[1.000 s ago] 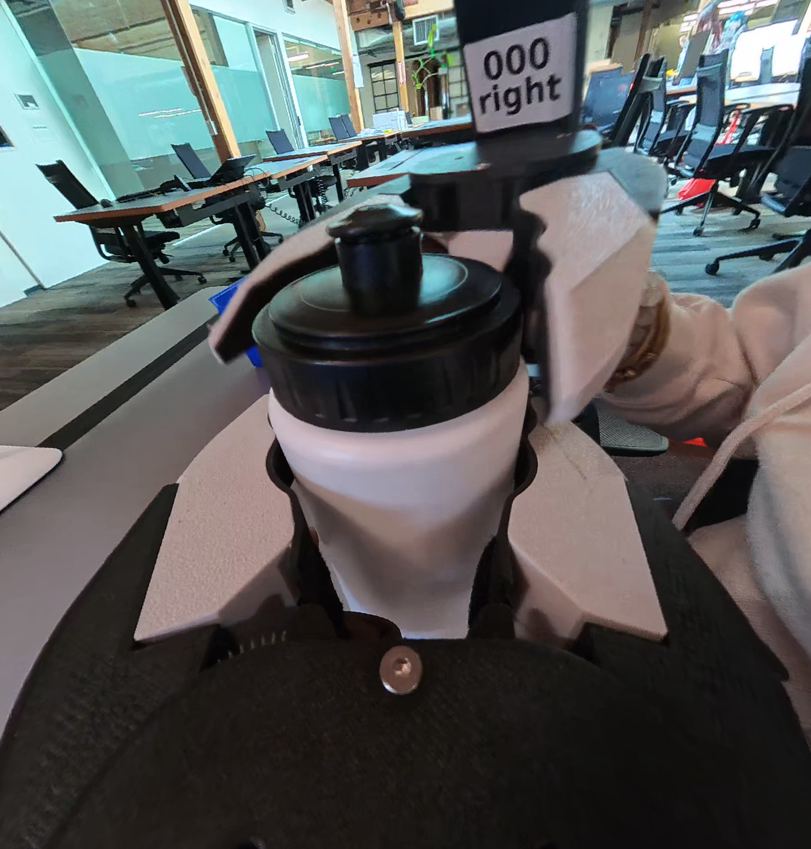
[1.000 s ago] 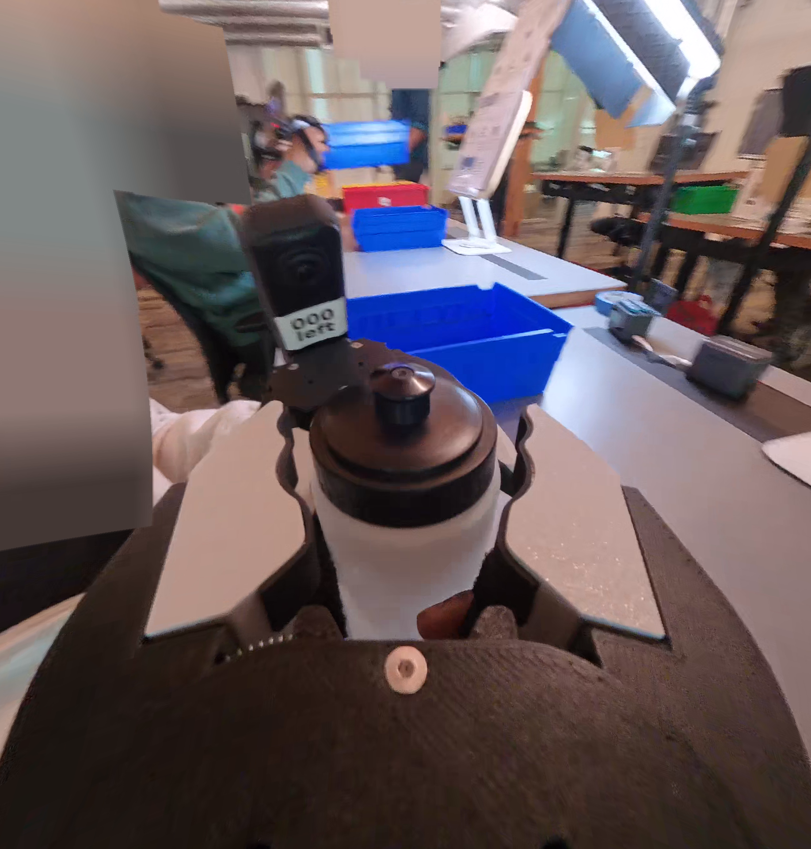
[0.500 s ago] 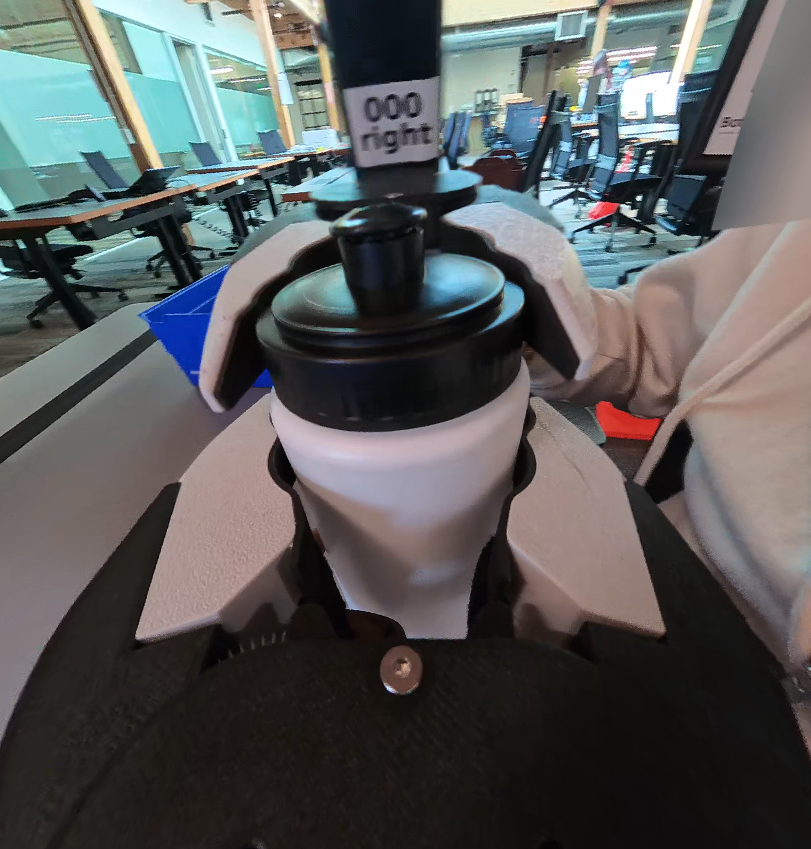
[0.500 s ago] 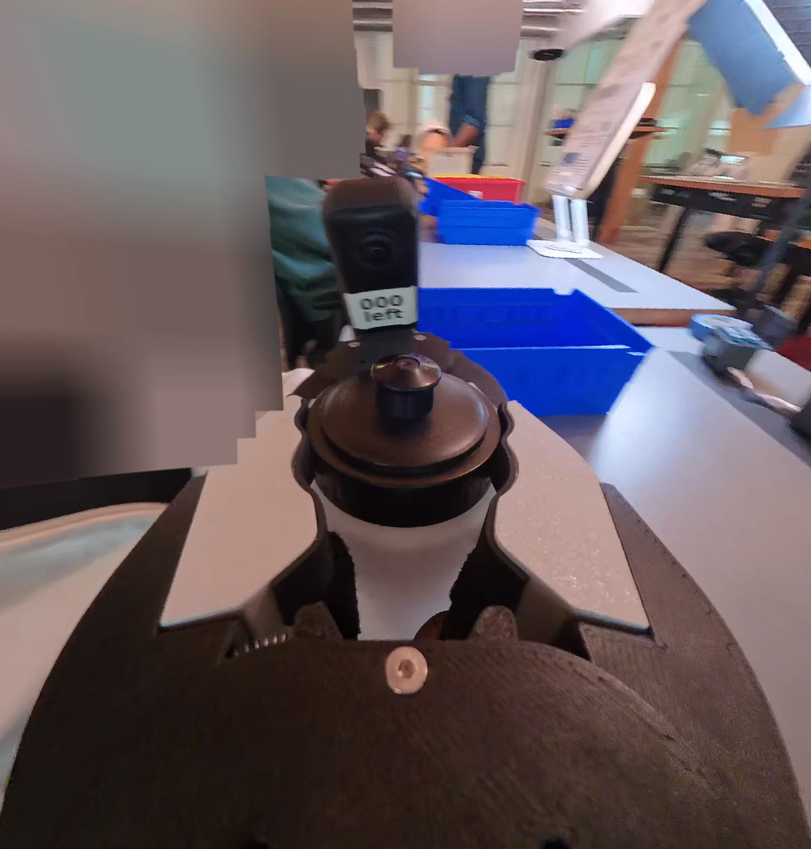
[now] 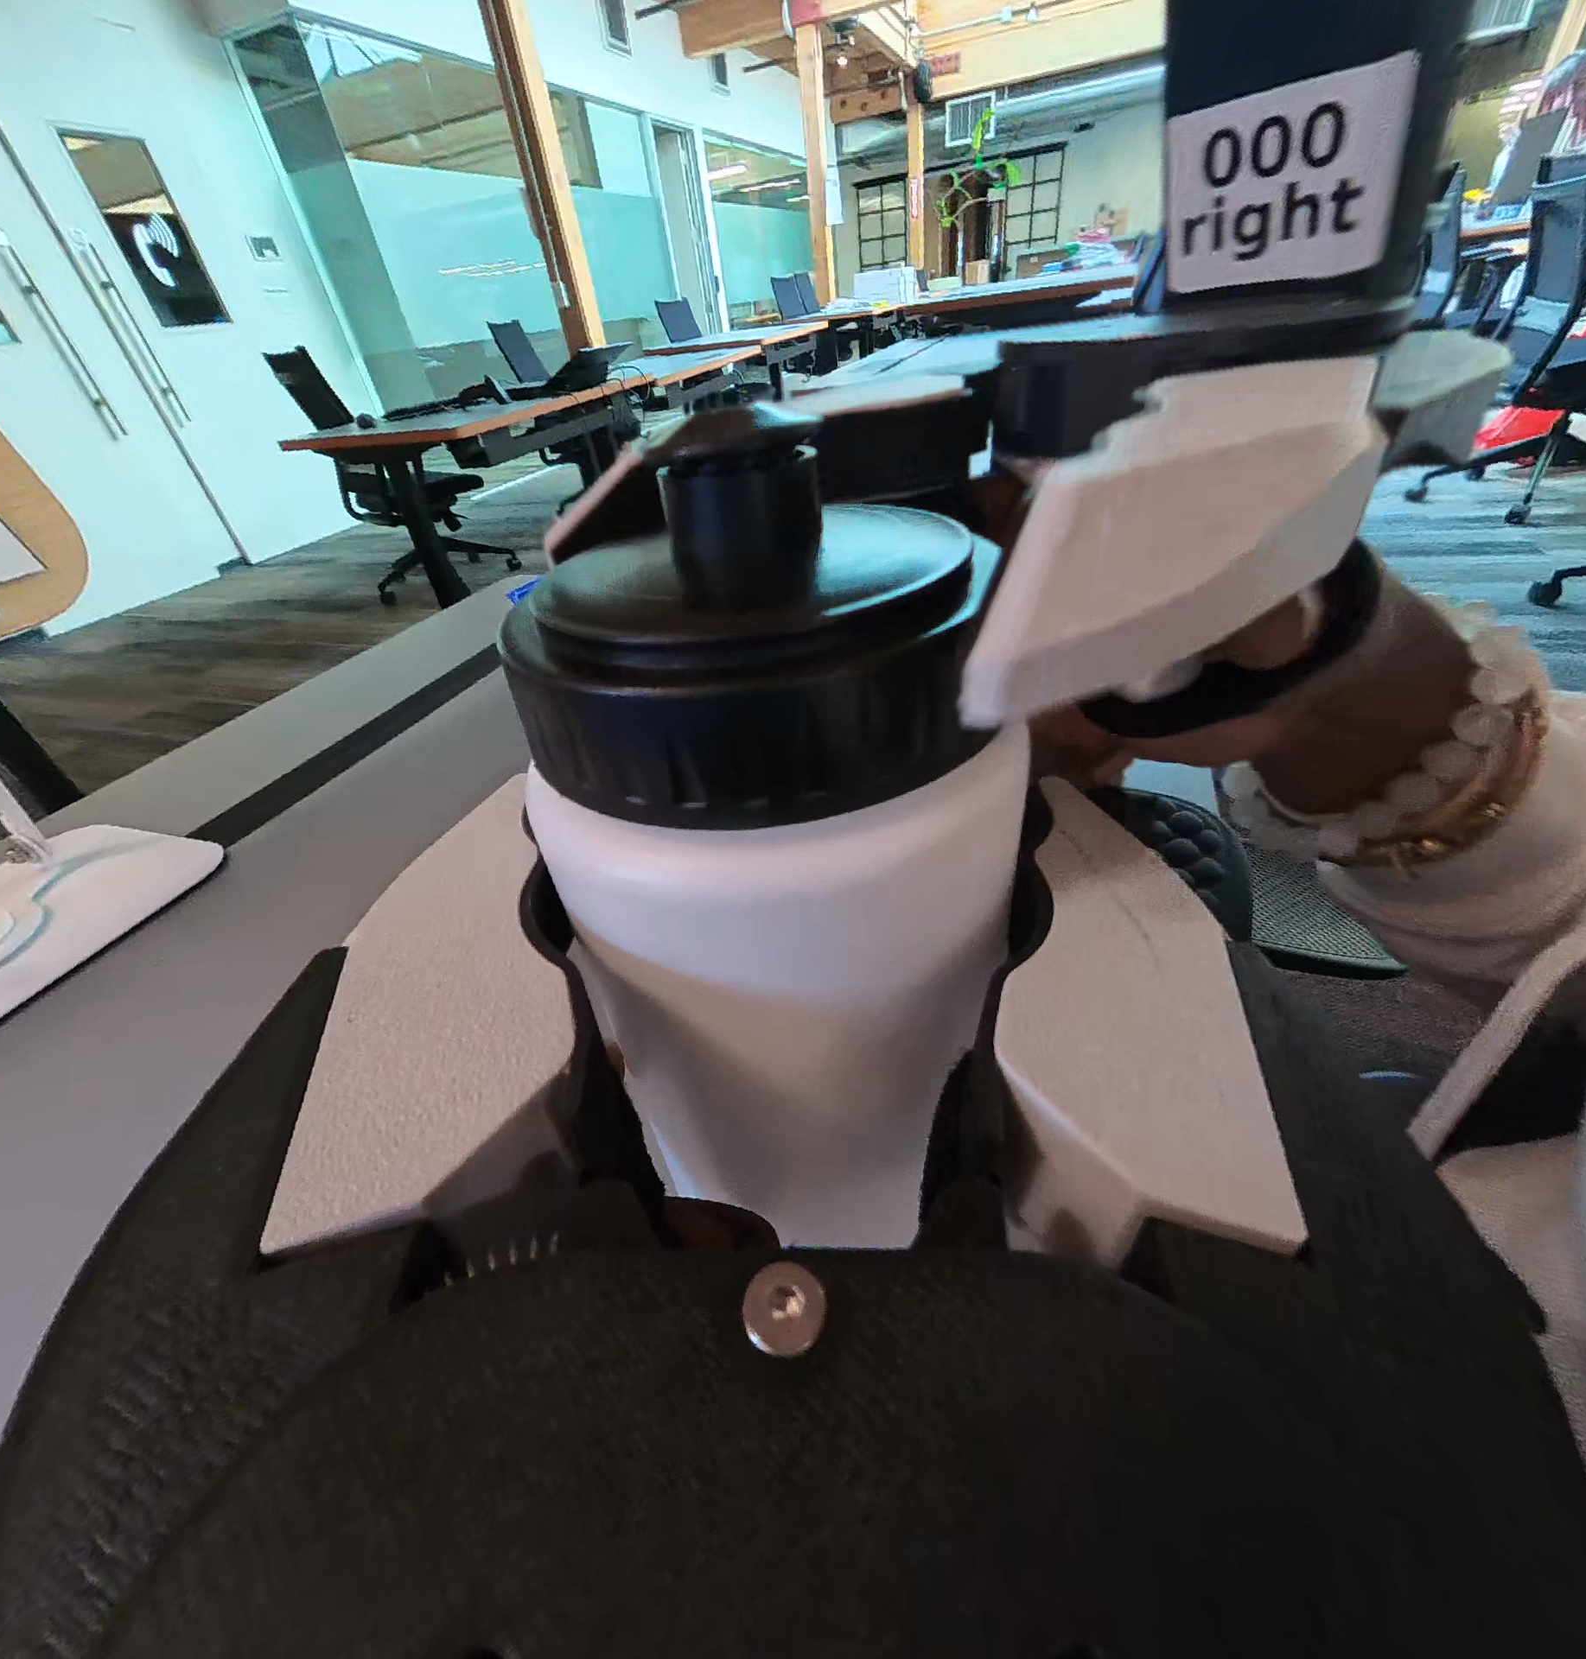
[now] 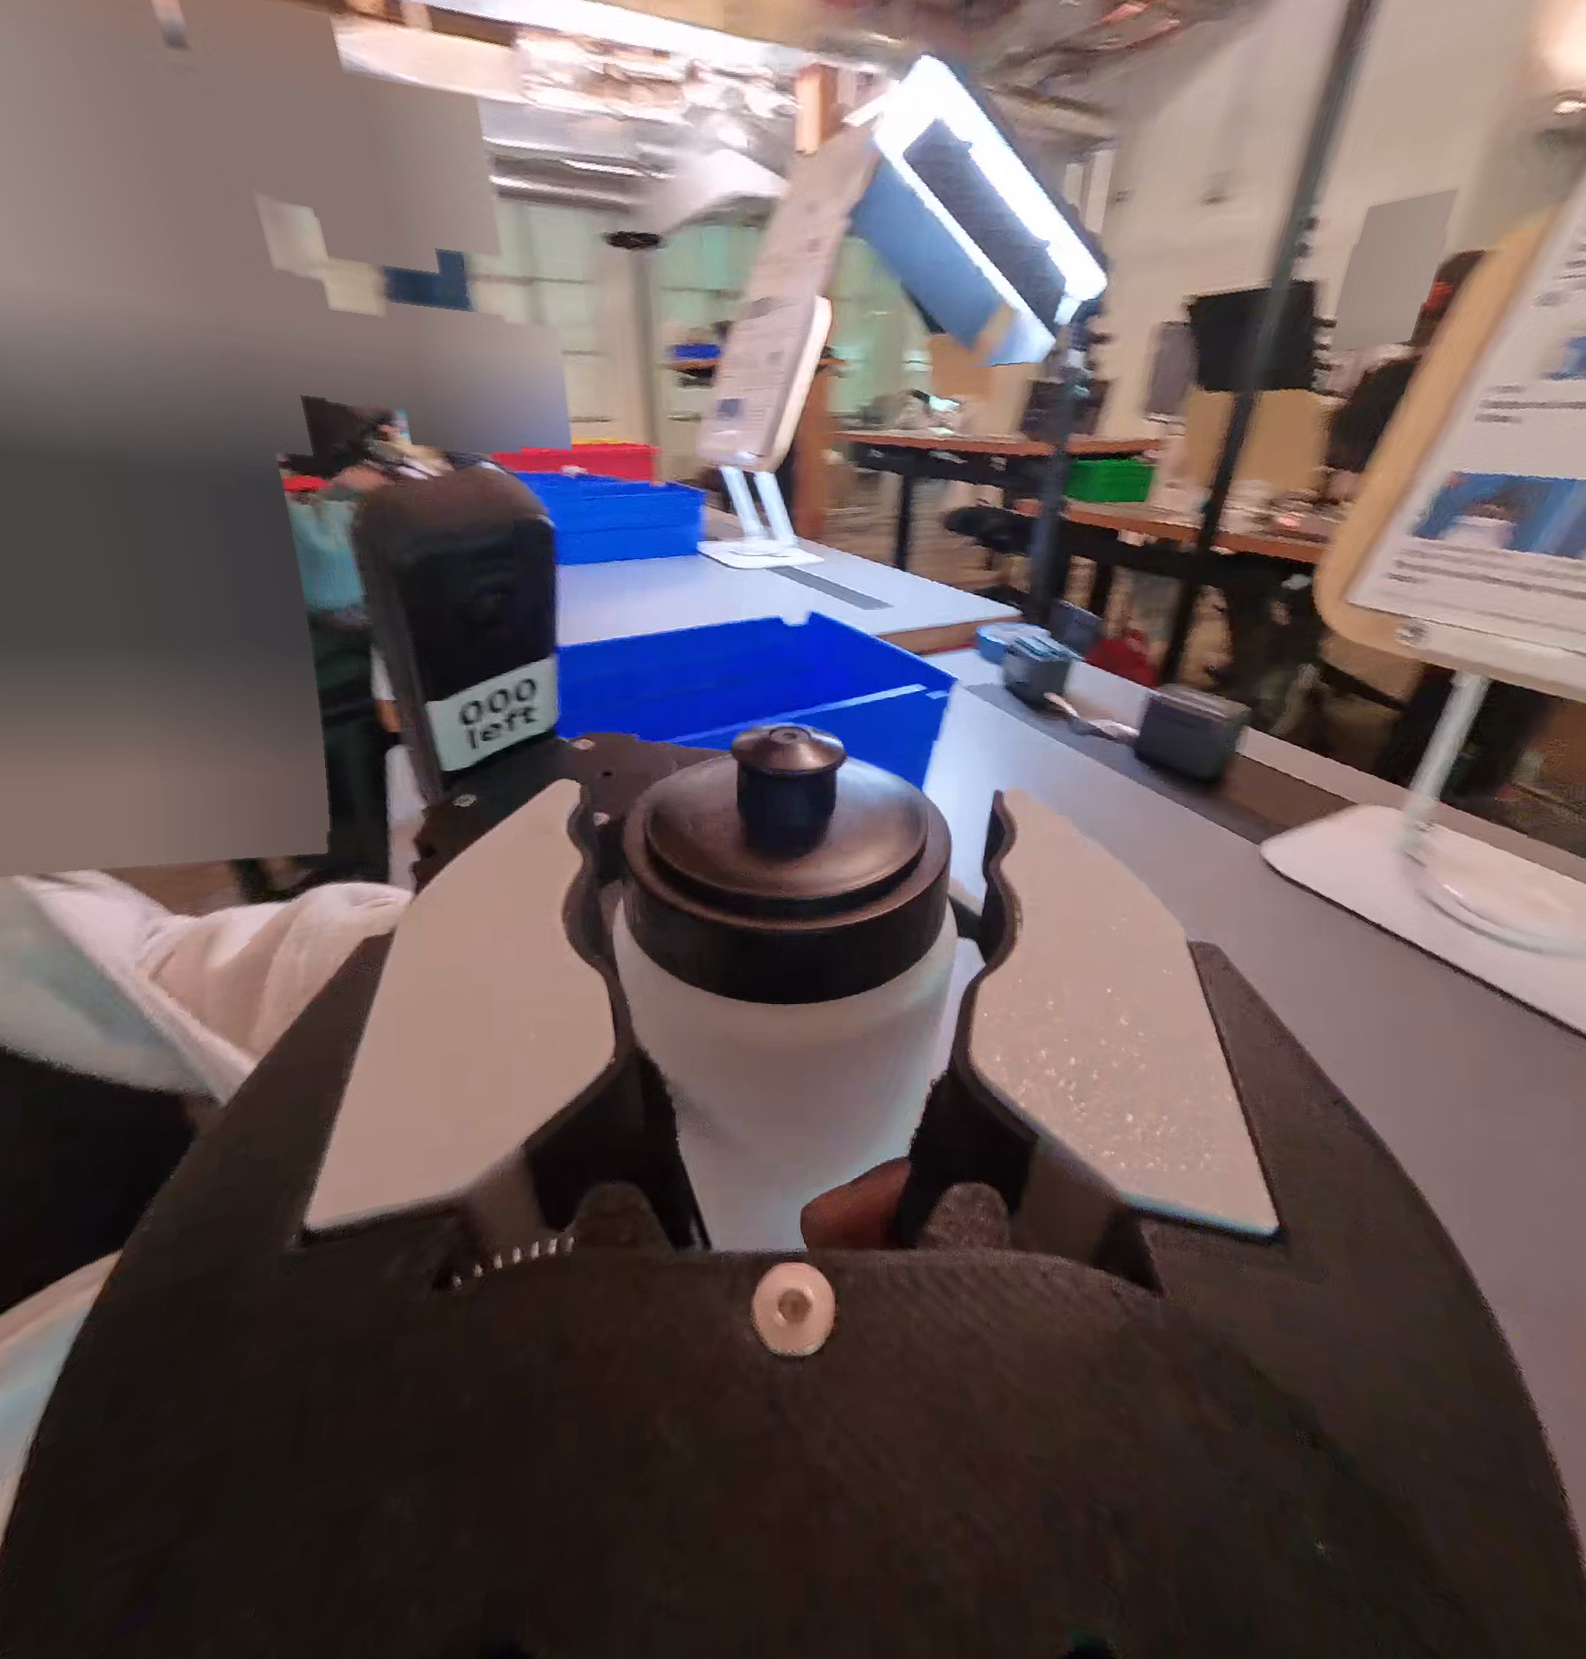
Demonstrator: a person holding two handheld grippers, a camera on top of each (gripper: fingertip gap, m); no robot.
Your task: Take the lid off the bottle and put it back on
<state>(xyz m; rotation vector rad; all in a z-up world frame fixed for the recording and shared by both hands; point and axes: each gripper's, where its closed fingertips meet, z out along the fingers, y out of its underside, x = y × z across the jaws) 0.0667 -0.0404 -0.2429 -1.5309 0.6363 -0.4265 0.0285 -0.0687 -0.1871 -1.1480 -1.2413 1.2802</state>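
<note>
Firstly, concealment: the lower body and base of the white bottle (image 5: 780, 969) are hidden behind the black housing of the tongs in both wrist views, so whether it stands on the grey bench (image 5: 142, 1032) or is held clear of it cannot be told. The left tongs (image 5: 789, 862) are closed on the bottle just below its shoulder, with both fingers pressed against the white wall. The black lid (image 5: 744, 682) sits on the bottle's neck, its spout (image 6: 787, 790) upright; how tightly it is threaded cannot be made out.

The right tongs (image 6: 789, 803) stand spread to either side of the lid, with a narrow gap showing on each side, gripping nothing. From the left wrist view they are blurred, and the lid hides most of their far finger. A wrist with a beaded bracelet (image 5: 1435, 790) and a pale sleeve (image 6: 187, 952) are partly cut off behind the tongs.

Surroundings: a blue bin (image 6: 771, 682) rests on the bench beyond the bottle, partly screened by the lid. The white base of a sign stand (image 6: 1444, 898) lies on the bench to the right. Small grey boxes (image 6: 1193, 727) sit farther back, too blurred to identify.
</note>
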